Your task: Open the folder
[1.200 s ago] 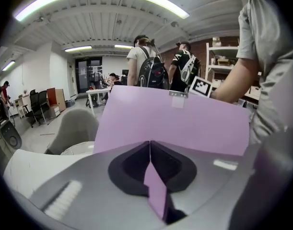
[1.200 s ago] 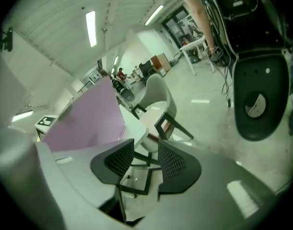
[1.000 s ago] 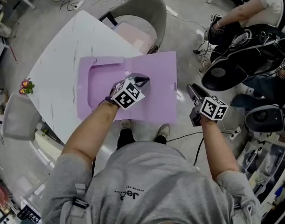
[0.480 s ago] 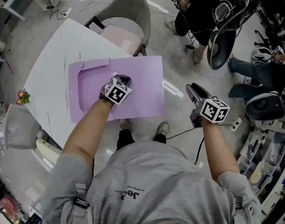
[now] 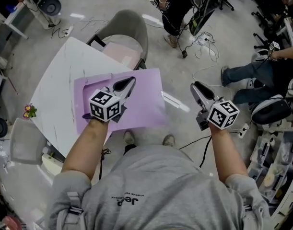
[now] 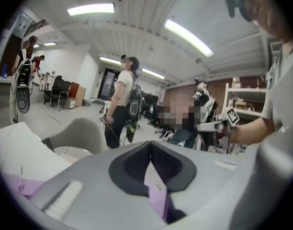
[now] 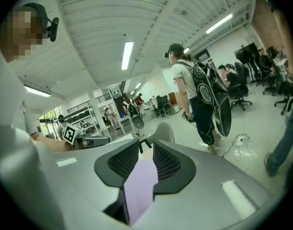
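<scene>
The purple folder (image 5: 146, 97) lies open and flat on the white table (image 5: 60, 80), its right half hanging past the table's edge. My left gripper (image 5: 128, 82) hovers above the folder's middle with its jaws shut and nothing gripped. In the left gripper view the tips (image 6: 149, 150) meet, and the folder (image 6: 19, 186) shows below them. My right gripper (image 5: 196, 87) is held in the air to the right of the table, apart from the folder. Its jaws (image 7: 145, 150) have just been closing and stand narrowly open on nothing. The folder (image 7: 139, 186) shows through the gap.
A grey chair (image 5: 124, 28) with a pink seat stands behind the table, another grey seat (image 5: 24, 145) at the near left. A small flower ornament (image 5: 29, 111) sits on the table's left corner. People stand and sit at the top and right, with cables (image 5: 204, 51) on the floor.
My left gripper has lifted off the folder, where it rested before. The right gripper has also risen. The folder lies open as it did.
</scene>
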Demonstrator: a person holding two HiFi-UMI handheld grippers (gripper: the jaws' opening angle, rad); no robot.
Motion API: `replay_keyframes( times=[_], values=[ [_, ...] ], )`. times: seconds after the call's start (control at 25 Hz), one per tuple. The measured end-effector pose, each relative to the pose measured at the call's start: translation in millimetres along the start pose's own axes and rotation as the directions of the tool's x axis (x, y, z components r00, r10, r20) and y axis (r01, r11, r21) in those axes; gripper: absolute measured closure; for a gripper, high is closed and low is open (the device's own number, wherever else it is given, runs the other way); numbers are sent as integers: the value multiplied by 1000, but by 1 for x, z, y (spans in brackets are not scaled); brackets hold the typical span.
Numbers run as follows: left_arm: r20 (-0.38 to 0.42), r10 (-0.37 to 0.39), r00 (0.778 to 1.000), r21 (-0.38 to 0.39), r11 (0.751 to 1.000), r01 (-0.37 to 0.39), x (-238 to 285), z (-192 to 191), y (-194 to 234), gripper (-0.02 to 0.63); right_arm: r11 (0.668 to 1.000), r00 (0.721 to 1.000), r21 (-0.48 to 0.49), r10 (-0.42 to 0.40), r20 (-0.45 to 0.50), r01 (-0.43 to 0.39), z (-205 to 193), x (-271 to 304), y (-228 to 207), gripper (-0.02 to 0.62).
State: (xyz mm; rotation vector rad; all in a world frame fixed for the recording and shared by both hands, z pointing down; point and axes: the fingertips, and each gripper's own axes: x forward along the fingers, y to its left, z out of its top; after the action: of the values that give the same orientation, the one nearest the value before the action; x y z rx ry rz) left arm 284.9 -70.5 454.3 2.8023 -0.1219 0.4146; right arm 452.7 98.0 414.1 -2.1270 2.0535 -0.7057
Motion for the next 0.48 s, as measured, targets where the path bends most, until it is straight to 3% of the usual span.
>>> replay_keyframes(
  times=[0.12,0.24,0.48],
  values=[
    [159,-36,987,-2,999,37,-28,59,-23,551,996,996,-94,12,87,-3,47,-22,17,548],
    [269,-64,961,19,998,61,-53,105,-45,551,983,985,-181,10,171,21,91,-48,29,588],
    [345,-90,934,68,995,70,-76,147,-80,551,964,964,-253,-18,265,88,141,-93,37,592]
  ],
)
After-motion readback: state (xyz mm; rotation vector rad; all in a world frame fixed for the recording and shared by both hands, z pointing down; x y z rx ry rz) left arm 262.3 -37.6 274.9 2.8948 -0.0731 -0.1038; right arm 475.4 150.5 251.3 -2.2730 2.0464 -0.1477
